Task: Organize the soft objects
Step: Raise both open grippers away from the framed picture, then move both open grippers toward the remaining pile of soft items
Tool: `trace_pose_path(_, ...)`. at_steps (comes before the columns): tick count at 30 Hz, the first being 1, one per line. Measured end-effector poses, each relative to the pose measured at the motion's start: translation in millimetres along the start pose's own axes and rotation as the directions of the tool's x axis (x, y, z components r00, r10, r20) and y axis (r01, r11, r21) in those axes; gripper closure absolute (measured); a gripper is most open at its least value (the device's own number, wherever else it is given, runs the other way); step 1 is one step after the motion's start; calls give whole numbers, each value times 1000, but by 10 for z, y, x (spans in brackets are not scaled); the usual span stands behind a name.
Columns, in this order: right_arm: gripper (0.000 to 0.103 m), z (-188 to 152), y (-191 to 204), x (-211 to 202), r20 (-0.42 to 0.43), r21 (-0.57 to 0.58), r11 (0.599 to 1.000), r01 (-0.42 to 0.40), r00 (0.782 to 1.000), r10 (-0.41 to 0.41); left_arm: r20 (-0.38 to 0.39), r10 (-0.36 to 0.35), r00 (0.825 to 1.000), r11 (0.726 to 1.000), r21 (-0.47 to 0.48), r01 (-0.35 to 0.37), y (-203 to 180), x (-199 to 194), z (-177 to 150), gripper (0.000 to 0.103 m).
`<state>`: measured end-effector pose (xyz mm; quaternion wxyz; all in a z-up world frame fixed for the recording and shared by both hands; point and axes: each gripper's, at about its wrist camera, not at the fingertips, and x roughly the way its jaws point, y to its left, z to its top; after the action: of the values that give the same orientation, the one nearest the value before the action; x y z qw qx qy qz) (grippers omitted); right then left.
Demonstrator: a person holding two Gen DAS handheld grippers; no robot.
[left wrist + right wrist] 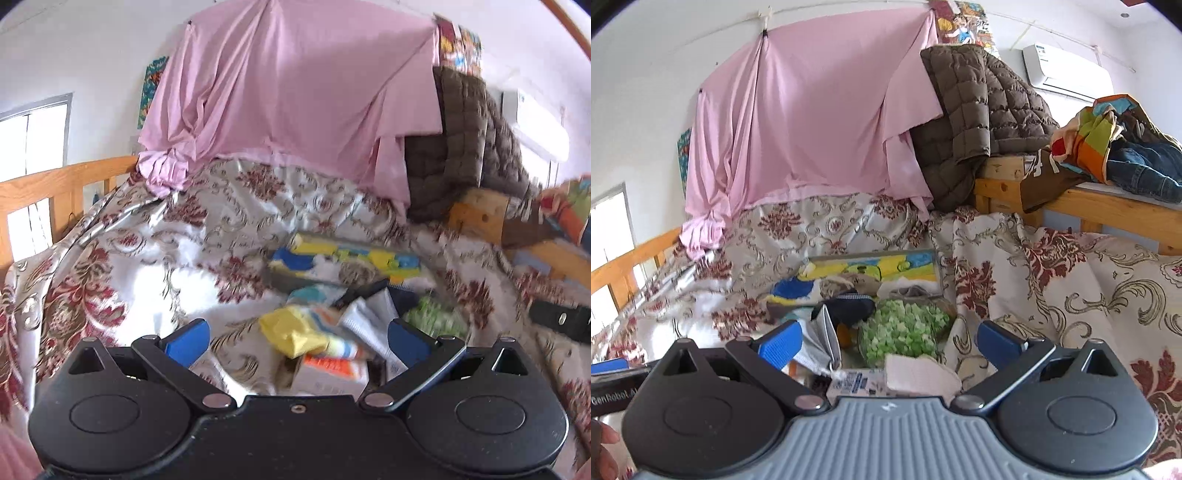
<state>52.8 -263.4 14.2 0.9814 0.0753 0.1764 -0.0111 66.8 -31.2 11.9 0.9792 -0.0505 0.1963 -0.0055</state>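
Note:
A pile of soft things lies on the floral bedspread (122, 258). In the left wrist view my left gripper (297, 341) is open, with a yellow cloth (291, 328) and folded white cloths (365, 325) between and just beyond its blue fingers. In the right wrist view my right gripper (890, 345) is open above a green fuzzy bundle (905, 326), a grey-white folded cloth (822, 338), a dark blue sock (849, 308) and a pale pink cloth (921, 373). A yellow-blue patterned box (871, 271) lies behind the pile. Neither gripper holds anything.
A pink sheet (805, 122) hangs at the back over the bedspread. A brown quilted jacket (979, 110) and a heap of clothes (1115, 147) lie on a wooden frame (1108, 206) to the right. A wooden rail (55, 192) runs along the left.

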Motion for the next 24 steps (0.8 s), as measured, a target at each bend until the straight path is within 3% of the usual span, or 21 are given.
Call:
trace_pose_path(7, 0, -91, 2, 248, -188, -1, 1000, 27, 982, -27, -40, 26, 999, 999, 40, -24, 24, 10, -137, 1)
trace_pose_path(24, 0, -157, -3, 482, -347, 20, 998, 55, 937, -45, -168, 30, 985, 999, 18, -27, 37, 218, -206, 1)
